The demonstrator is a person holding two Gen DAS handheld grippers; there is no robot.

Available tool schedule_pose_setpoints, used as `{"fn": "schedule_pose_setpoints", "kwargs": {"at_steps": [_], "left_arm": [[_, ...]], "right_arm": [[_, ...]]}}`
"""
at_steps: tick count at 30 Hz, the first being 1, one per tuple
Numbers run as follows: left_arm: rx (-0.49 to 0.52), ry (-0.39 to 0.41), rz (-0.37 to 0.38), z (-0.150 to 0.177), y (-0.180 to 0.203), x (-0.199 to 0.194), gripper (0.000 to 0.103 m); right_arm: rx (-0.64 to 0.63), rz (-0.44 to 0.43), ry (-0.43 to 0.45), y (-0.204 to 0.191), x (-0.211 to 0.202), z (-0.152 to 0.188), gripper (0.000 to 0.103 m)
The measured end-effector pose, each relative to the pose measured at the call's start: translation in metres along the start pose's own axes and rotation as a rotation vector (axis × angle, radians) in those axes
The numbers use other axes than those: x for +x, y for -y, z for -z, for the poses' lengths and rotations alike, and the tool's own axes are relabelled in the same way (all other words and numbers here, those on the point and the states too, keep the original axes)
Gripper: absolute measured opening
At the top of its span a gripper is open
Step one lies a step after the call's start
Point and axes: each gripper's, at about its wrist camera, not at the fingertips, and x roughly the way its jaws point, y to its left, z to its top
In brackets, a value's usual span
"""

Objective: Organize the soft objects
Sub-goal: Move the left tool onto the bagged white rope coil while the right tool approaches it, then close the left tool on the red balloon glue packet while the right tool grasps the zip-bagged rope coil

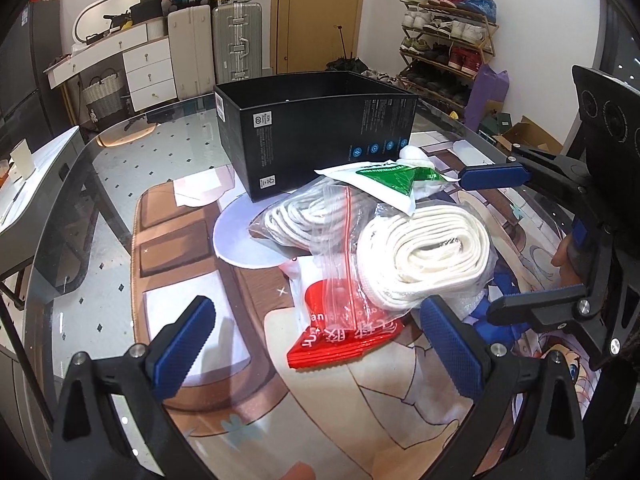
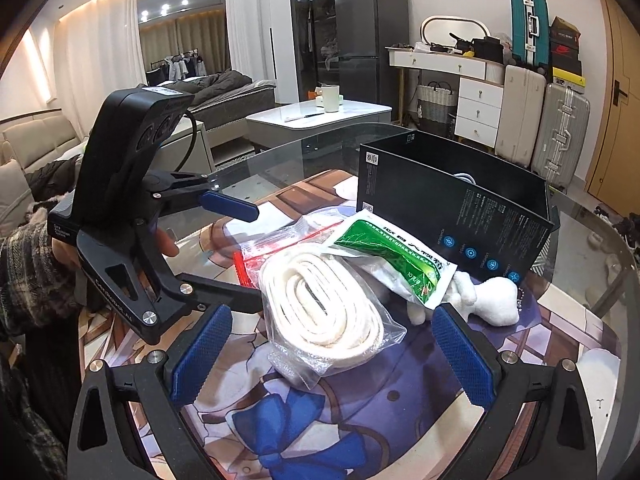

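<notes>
Each gripper is built of black plastic, and silver screws are seen at the joints. The left gripper [image 1: 316,340] and right gripper [image 2: 332,356] are fitted with blue knurled pads [image 2: 202,354]. A dark plaid sleeve [image 2: 28,272] is worn.

Both wrist views look closely down from opposite sides at the shared pile of bags [image 1: 360,240] and black box [image 2: 460,200].

Bagged white webbing coil [image 2: 320,312], green packet [image 2: 394,258], perhaps plush toy [image 2: 490,300], beside black box [image 2: 452,208]
</notes>
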Motion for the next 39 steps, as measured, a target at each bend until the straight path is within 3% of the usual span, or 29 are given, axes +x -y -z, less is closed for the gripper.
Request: {"fn": "schedule_pose_setpoints", "kwargs": {"at_steps": [6,15,19,26,39], "left_arm": [[0.022,-0.021,0.016,-0.004,0.001,0.006,0.103],[0.064,-0.06,0.017,-0.009,0.005,0.017,0.102],[0.062,-0.074,0.016,-0.01,0.005,0.019,0.101],[0.04,-0.07,0.002,-0.012,0.0,0.022,0.084],[0.066,-0.078,-0.003,-0.013,0.004,0.023,0.08]], "right_arm": [[-0.008,0.002,-0.004,-0.001,0.004,-0.003,0.101],[0.003,0.011,-0.03,0.001,0.008,-0.003,0.075],[-0.008,0.018,-0.031,0.001,0.006,-0.003,0.074],[-0.039,0.017,-0.047,-0.006,0.004,0.001,0.072],[-0.035,0.024,-0.06,-0.002,0.013,-0.008,0.068]]}}
